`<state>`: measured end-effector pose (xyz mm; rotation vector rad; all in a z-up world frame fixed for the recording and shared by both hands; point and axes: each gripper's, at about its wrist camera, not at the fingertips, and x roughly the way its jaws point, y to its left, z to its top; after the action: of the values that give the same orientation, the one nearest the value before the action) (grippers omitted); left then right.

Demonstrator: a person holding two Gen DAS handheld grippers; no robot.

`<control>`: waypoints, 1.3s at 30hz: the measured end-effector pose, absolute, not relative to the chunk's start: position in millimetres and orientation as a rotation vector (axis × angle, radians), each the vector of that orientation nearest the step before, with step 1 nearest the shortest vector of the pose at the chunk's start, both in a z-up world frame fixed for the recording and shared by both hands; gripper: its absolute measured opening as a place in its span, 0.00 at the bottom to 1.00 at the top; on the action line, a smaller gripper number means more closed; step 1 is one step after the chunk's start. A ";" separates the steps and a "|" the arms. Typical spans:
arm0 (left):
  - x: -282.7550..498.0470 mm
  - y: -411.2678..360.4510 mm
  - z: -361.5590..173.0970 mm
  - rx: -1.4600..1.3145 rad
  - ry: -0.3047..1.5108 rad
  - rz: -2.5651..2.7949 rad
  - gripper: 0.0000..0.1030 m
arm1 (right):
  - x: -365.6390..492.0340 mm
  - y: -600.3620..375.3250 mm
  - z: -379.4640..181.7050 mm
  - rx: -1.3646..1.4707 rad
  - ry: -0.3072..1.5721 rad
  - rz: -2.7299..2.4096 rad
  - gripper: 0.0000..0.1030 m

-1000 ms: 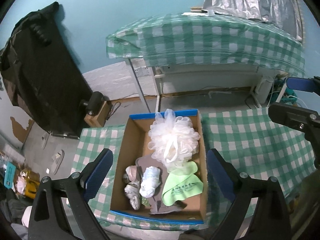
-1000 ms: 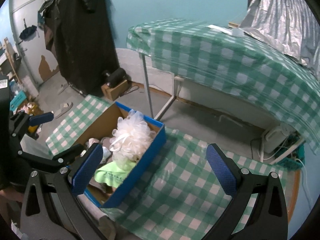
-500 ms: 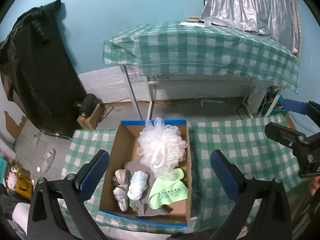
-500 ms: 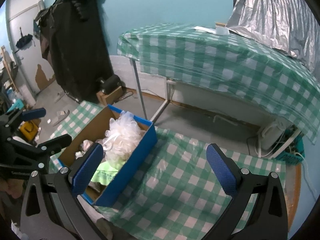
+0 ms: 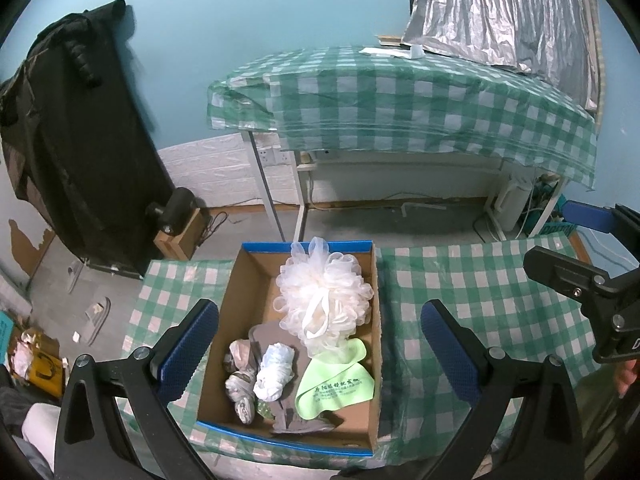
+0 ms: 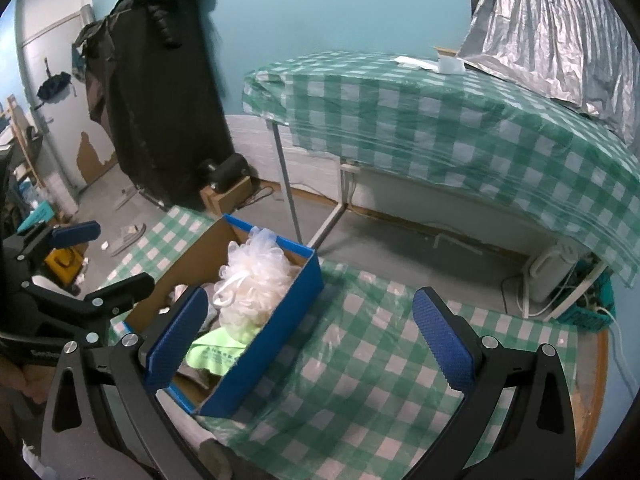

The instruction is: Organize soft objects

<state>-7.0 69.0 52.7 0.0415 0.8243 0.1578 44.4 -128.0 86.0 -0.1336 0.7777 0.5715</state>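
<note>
Left claw (image 5: 319,350): jaws spread fully wide after just finishing their opening, nothing between the blue pads, poised above the box. Right claw (image 6: 308,344): jaws likewise wide apart and empty, hanging over the bare cloth at the box's 3 o'clock side.

The open cardboard box with blue outer walls (image 5: 370,408) sits on the bench covered in green-and-white checked cloth (image 5: 472,300). All soft items lie inside it. In the left wrist view, the white mesh bath pouf (image 5: 325,299) fills the 12 o'clock end, towards the right wall. At its 6 o'clock, touching it, lies the lime-green cloth with printed lettering (image 5: 335,384). At 9 o'clock of that cloth lies a rolled white-and-pale-blue bundle (image 5: 275,372), and just beside it, towards the left wall, a cluster of greyish-pink balled fabric pieces (image 5: 240,376). A flat grey piece of fabric (image 5: 296,416) lies beneath these, partly covered.

From the right wrist view the pouf (image 6: 256,276) rises above the box's blue wall (image 6: 272,344), with the green cloth (image 6: 218,354) at its 7 o'clock.

A second checked-cloth table (image 5: 400,100) stands well apart beyond the box.
</note>
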 end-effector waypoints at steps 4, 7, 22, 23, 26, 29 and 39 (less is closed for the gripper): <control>-7.3 68.5 53.1 0.038 0.825 0.157 0.99 | 42.5 -126.7 85.3 -0.142 0.771 0.556 0.99; -7.3 66.7 52.8 0.039 0.827 0.156 0.99 | 42.4 -125.2 83.8 -0.153 0.770 0.549 0.99; -8.5 66.1 53.3 0.019 0.824 0.167 0.99 | 41.0 -123.8 82.8 -0.155 0.768 0.543 0.99; -8.8 66.2 53.1 0.019 0.824 0.171 0.99 | 41.6 -123.7 82.9 -0.157 0.770 0.545 0.99; -8.2 68.7 51.6 0.015 0.832 0.183 0.99 | 41.6 -123.7 83.2 -0.156 0.770 0.544 0.99; -6.9 71.1 50.5 0.004 0.845 0.187 0.99 | 41.8 -124.1 83.6 -0.157 0.768 0.546 0.99; -5.1 71.3 49.2 0.001 0.857 0.195 0.99 | 42.1 -124.5 82.7 -0.158 0.769 0.546 0.99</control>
<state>-5.1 71.3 49.2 0.0013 0.8575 0.1953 42.1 -124.5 82.7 -0.1581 0.7695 0.5461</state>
